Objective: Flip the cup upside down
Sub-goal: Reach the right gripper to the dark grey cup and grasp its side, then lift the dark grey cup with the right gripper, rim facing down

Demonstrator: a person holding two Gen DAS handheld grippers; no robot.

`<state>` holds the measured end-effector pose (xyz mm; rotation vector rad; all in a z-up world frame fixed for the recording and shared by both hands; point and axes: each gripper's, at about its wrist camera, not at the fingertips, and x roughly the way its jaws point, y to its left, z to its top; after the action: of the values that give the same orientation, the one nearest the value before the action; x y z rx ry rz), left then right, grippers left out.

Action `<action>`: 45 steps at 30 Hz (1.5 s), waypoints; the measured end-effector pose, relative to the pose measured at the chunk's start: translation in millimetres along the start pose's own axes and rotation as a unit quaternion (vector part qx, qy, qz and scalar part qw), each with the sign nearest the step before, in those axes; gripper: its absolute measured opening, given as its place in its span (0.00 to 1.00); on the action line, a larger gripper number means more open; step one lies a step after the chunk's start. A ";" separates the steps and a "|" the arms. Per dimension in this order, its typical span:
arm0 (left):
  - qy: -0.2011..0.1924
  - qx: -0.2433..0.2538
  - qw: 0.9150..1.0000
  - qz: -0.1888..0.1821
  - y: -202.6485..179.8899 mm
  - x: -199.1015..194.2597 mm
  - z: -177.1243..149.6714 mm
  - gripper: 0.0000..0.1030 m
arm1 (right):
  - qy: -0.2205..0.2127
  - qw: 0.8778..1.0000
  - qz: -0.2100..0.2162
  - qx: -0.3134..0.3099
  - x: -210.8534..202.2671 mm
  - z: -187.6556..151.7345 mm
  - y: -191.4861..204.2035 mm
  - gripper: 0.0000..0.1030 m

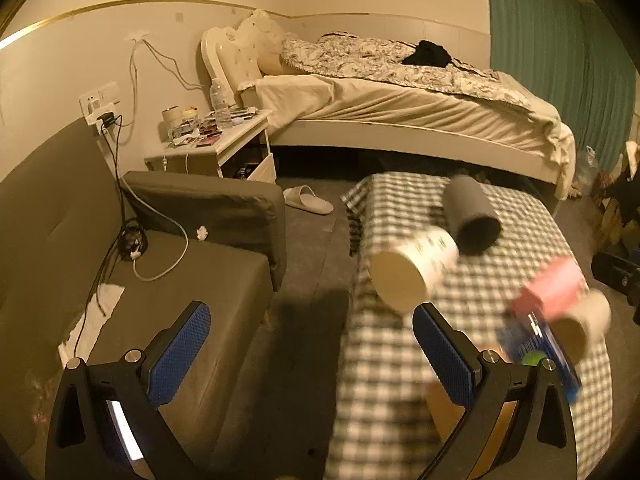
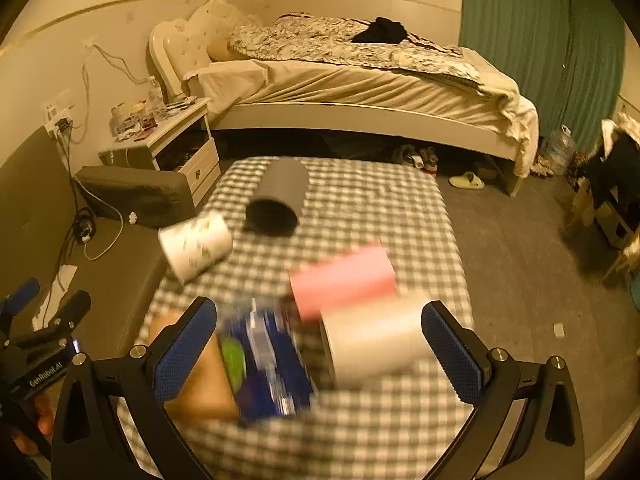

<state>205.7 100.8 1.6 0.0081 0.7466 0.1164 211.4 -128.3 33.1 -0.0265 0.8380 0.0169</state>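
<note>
Right, both grippers hover over a table (image 2: 360,208) draped in a grey-and-white checked cloth, and the near objects are smeared with blur. The left gripper (image 1: 312,354) has its jaws spread wide with nothing between them, hanging over the table's left edge above the floor gap. The right gripper (image 2: 320,354) is likewise released and empty, its blue pads either side of a pale cup (image 2: 376,344) lying on its side at the near end of the table. Just left of that cup sits a blue packet (image 2: 268,364), and just behind it a pink block (image 2: 344,280). Farther left, a white cup with green print (image 2: 196,245) lies tipped over at the table's left edge, its open mouth facing the left camera. Beyond it, near the middle, a dark grey cup (image 2: 280,200) also lies on its side, mouth toward us. Around the room: a dark sofa (image 1: 180,288) on the left with cables trailing across it, a cluttered white nightstand (image 1: 216,140) beyond, an unmade bed (image 2: 360,80) along the far wall, a green curtain (image 2: 540,40) far right, and a slipper (image 1: 308,199) on the grey floor.
</note>
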 end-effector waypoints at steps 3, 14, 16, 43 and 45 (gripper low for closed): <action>0.016 -0.017 1.000 -0.012 4.2 31.6 19.1 1.00 | 0.012 1.000 0.002 -0.002 35.9 31.8 12.1 1.00; 0.070 -0.036 0.996 -0.031 2.9 100.9 22.9 1.00 | 0.100 0.994 0.008 0.032 169.1 91.7 27.5 1.00; 0.076 -0.033 0.996 -0.033 1.4 103.9 23.5 1.00 | 0.119 0.992 0.007 0.039 189.3 94.5 26.3 1.00; 0.034 0.006 0.999 -0.032 -13.0 -12.8 33.6 1.00 | 0.088 0.990 0.091 0.065 48.7 87.1 -1.5 0.69; 0.024 0.014 0.999 -0.028 -16.2 -39.7 28.2 1.00 | 0.072 0.990 0.097 0.069 14.0 76.0 -10.9 0.69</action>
<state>197.6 81.4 48.4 0.0106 0.7957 0.0533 277.6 -136.8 73.8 0.1860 0.9828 0.1411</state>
